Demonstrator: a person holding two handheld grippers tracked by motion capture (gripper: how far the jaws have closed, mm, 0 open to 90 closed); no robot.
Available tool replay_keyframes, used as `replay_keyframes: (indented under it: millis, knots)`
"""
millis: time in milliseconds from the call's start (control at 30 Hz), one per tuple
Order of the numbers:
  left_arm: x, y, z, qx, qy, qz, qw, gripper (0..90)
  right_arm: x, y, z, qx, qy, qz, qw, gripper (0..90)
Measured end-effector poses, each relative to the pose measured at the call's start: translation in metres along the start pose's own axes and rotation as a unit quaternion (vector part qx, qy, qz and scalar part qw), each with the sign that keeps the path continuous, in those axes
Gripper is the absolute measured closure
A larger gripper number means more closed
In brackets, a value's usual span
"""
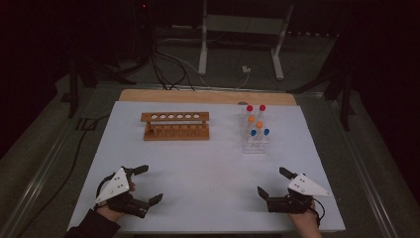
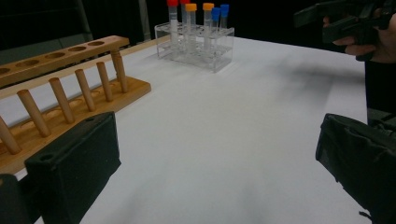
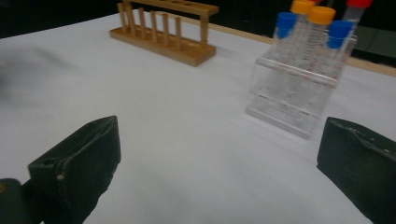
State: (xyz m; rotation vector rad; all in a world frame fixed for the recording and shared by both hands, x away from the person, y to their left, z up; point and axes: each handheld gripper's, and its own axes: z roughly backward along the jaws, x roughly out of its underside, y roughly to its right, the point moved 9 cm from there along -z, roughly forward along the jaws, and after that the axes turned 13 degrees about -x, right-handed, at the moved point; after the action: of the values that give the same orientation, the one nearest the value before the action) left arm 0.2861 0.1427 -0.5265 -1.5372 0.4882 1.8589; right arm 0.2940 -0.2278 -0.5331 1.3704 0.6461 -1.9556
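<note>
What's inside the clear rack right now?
The clear rack holds six capped tubes, standing upright: two red caps at the back, two orange caps in the middle, two blue caps nearest. Glare on the clear walls hides whether the tubes contain anything.

Six capped tubes (image 1: 256,125), red, orange and blue, upright in clear rack (image 1: 254,147), ahead of right gripper's fingers (image 1: 262,192), well apart.

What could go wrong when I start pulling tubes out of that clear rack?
The capped tubes stand packed close in the clear rack, so an open right claw could knock neighbours while reaching for one. The rack looks light and may tip or slide. The wooden rack sits well off, so carried tubes could slip.
</note>
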Motion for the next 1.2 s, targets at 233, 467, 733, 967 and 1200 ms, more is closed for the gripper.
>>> replay_keyframes:
  millis: [233,467,733,967,1200]
  knots:
    - [0.0,0.0,-0.001,-0.002,-0.001,0.0,1.0,0.5,0.004,-0.002,-0.003,0.004,-0.023,-0.003,0.9997,0.0]
    - [0.0,-0.001,-0.001,-0.005,-0.001,0.006,1.0,0.5,0.006,-0.005,-0.006,0.008,-0.034,0.001,0.9994,0.0]
    - [-0.001,-0.001,0.0,-0.004,0.001,0.005,1.0,0.5,0.005,-0.008,-0.007,0.015,-0.044,0.009,0.9989,0.0]
    - [-0.001,0.002,0.0,0.003,-0.002,0.003,1.0,0.5,0.007,-0.011,-0.009,0.0,-0.066,0.008,0.9978,0.0]
    - [-0.001,0.002,0.001,0.003,-0.004,0.004,1.0,0.5,-0.006,-0.016,-0.008,-0.007,-0.051,0.004,0.9986,0.0]
